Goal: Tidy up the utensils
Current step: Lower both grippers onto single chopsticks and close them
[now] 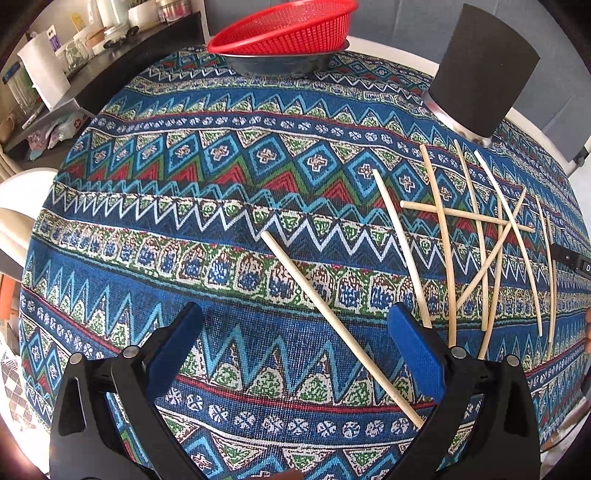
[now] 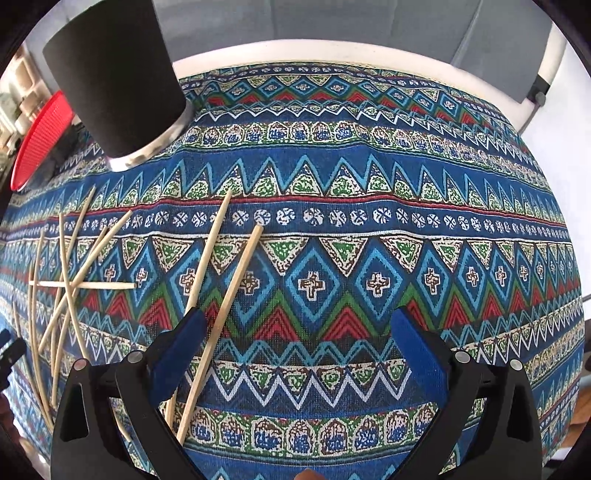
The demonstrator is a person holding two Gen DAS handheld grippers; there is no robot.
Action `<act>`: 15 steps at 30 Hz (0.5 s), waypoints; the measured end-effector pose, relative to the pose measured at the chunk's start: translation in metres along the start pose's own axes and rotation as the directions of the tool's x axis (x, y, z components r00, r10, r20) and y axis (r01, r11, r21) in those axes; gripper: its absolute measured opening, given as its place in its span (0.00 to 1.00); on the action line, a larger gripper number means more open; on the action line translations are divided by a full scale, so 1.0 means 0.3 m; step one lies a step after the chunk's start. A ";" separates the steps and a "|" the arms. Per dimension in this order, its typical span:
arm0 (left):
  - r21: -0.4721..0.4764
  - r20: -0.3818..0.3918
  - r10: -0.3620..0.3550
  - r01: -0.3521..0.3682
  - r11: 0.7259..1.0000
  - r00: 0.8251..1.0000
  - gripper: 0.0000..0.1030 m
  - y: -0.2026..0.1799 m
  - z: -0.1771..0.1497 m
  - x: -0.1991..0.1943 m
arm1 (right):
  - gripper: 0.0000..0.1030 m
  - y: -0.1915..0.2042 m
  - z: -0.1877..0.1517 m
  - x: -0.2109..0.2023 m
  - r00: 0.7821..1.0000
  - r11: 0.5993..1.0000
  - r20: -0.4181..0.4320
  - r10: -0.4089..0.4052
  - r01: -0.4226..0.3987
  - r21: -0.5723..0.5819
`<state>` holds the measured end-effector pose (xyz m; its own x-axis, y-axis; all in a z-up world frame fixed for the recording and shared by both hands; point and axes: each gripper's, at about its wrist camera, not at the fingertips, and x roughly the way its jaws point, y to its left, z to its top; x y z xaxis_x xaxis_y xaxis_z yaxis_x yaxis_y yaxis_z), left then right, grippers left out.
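Several wooden chopsticks lie loose on the patterned tablecloth. In the left wrist view one chopstick point(image 1: 340, 328) lies diagonally between my open left gripper's point(image 1: 295, 321) fingers, and a crossed pile point(image 1: 480, 236) lies to the right. A black cylindrical holder point(image 1: 480, 74) stands behind the pile. In the right wrist view my right gripper point(image 2: 297, 325) is open and empty; two chopsticks point(image 2: 225, 306) lie by its left finger, and the pile point(image 2: 66, 284) lies far left. The holder point(image 2: 114, 77) stands at top left.
A red mesh basket point(image 1: 288, 29) sits on a dark bowl at the table's far edge, also seen at the left in the right wrist view point(image 2: 37, 140). A cluttered shelf point(image 1: 55, 66) stands beyond the table on the left.
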<state>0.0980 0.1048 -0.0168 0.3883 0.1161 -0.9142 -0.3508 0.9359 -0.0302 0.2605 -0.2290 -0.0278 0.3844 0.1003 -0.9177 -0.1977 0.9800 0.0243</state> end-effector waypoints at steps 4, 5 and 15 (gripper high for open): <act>-0.009 0.033 0.040 -0.040 0.999 0.999 0.96 -0.015 0.002 0.014 | 0.94 -0.002 -0.040 -0.008 0.997 1.000 0.074 0.002 -0.002 0.001; -0.015 0.041 0.043 -0.042 0.999 0.998 0.96 -0.015 0.001 0.015 | 0.94 0.001 -0.051 -0.012 0.996 1.000 0.086 0.002 -0.002 0.004; -0.058 -0.045 0.051 -0.054 0.997 0.998 0.96 0.000 0.069 0.044 | 0.94 0.004 -0.056 -0.024 0.995 1.000 0.098 0.004 -0.004 -0.002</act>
<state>0.1209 0.1131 -0.0204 0.3313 0.1491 -0.9317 -0.4201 0.9075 -0.0042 0.2424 -0.2313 -0.0279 0.4698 0.1208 -0.8745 -0.2010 0.9792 0.0273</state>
